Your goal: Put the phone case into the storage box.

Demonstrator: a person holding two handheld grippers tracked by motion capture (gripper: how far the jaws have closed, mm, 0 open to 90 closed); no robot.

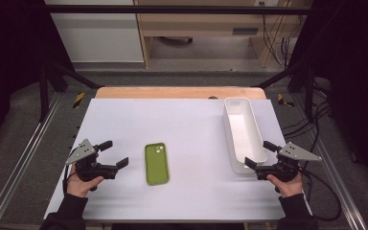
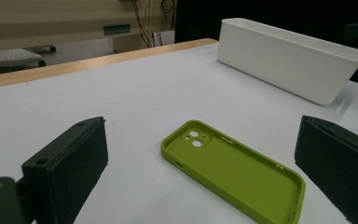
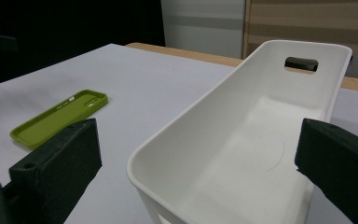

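Colours on the table

Olive-green rubbery phone case [image 1: 156, 163], plain; long white plastic bin [image 1: 244, 132], plain; flat white table surface [image 1: 182, 124] with light wooden far edge; both grippers' jaws black.

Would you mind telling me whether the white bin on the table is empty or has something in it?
Empty. The right gripper view looks into the white bin and shows only its bare floor and walls.

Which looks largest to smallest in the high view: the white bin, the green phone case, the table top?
1. Table top, by far the largest.
2. White bin, long and narrow.
3. Green phone case, clearly the smallest.
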